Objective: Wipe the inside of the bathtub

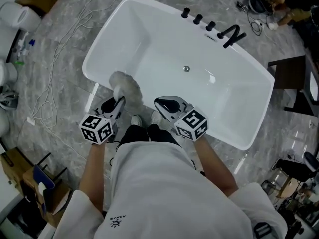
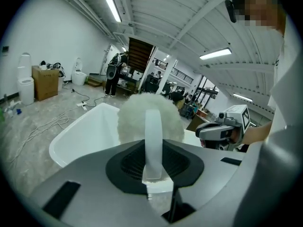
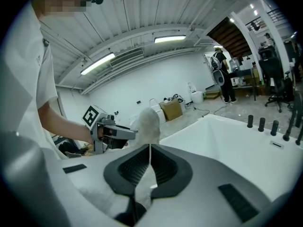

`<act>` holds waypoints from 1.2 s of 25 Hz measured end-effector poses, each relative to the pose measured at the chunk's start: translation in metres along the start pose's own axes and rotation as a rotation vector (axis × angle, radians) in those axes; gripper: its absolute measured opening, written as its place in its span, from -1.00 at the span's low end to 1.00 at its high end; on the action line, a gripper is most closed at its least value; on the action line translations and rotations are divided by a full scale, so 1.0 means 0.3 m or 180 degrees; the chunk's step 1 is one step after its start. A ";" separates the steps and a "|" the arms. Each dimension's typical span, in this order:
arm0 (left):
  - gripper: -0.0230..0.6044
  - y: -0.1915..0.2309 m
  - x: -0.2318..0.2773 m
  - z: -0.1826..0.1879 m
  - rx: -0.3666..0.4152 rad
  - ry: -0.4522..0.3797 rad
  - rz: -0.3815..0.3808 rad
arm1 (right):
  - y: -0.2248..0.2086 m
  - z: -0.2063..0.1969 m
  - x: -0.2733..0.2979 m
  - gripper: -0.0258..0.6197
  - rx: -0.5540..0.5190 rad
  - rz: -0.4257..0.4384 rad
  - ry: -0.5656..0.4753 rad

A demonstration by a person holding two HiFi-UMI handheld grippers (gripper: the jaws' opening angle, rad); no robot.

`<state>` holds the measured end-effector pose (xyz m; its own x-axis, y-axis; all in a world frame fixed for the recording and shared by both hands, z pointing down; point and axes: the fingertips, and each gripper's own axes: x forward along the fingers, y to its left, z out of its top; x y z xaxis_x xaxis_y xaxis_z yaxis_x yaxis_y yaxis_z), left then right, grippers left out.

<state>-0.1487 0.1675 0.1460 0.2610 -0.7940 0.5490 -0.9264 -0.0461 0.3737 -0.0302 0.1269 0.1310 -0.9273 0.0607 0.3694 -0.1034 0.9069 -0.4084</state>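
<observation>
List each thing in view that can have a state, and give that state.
bathtub: empty, no water.
fluffy duster: held over the tub's near rim.
left gripper: shut on the fluffy duster.
right gripper: shut, empty.

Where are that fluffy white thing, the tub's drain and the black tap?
fluffy duster [image 1: 125,85], head view, middle of its fluff.
drain [image 1: 186,68], head view, its metal centre.
black tap [image 1: 232,34], head view, its spout.
</observation>
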 end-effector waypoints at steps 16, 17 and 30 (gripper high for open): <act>-0.65 0.162 0.088 -0.103 0.0751 0.0841 -0.0132 | -0.028 -0.099 0.199 -0.85 0.0199 0.0027 0.0170; -0.65 0.207 0.095 -0.107 0.0831 0.0926 -0.0144 | -0.036 -0.111 0.213 -0.85 0.0200 0.0000 0.0218; -0.65 0.775 0.246 -0.149 0.1280 0.1685 -0.0394 | -0.148 -0.282 0.557 -0.85 0.0445 -0.0268 0.0761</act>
<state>-0.3328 0.1253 0.3068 0.3744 -0.3691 0.8506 -0.8834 -0.4208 0.2062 -0.1501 0.1320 0.2815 -0.8038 0.0993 0.5865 -0.2403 0.8477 -0.4729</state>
